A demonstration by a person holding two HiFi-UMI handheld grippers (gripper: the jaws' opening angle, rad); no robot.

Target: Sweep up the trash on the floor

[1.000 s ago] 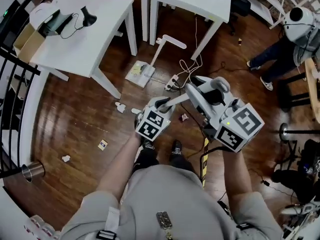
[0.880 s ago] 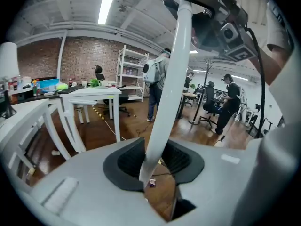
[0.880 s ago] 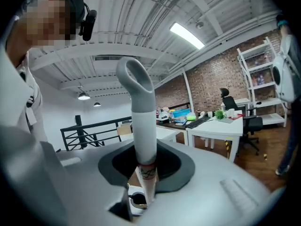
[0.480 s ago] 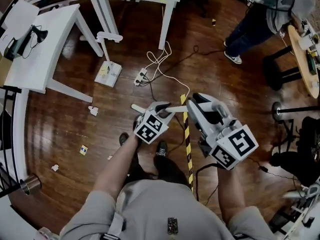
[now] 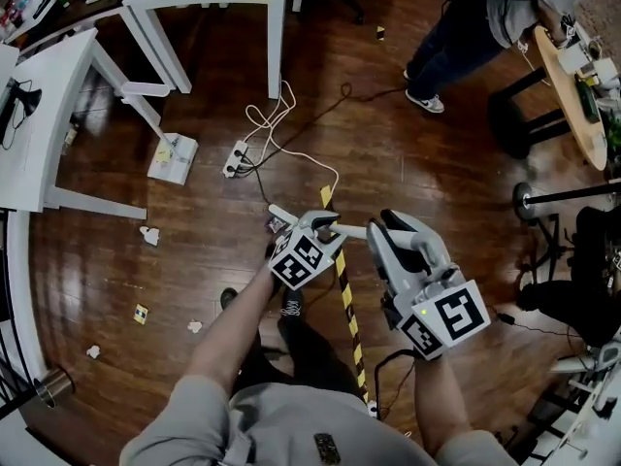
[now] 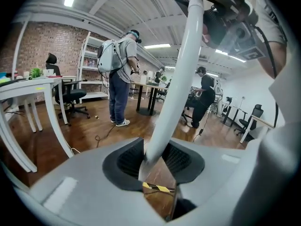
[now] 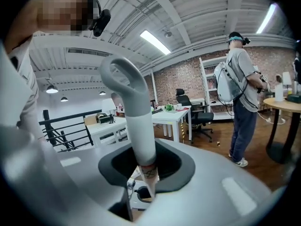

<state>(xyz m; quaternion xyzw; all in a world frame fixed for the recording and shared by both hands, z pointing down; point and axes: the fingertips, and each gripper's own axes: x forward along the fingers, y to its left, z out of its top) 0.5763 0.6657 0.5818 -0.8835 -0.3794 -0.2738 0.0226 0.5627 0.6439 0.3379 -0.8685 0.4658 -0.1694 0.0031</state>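
The trash, a few crumpled paper scraps (image 5: 149,234) and a small yellow card (image 5: 142,313), lay scattered on the wooden floor (image 5: 107,270), well off to the person's left and apart from both tools. It looked light and loose, likely to skitter away from a hard stroke, so short, gentle strokes would suit it. The left gripper (image 5: 325,225) was clamped on a slim white pole (image 6: 175,84). The right gripper (image 5: 384,233) was clamped on a thicker white handle (image 7: 136,126) that ended in a loop. I took these for a broom and a dustpan, though neither head showed. Both shafts looked stiff, smooth and light, apt to twist between the pads, so a firm hold partway down seemed best.
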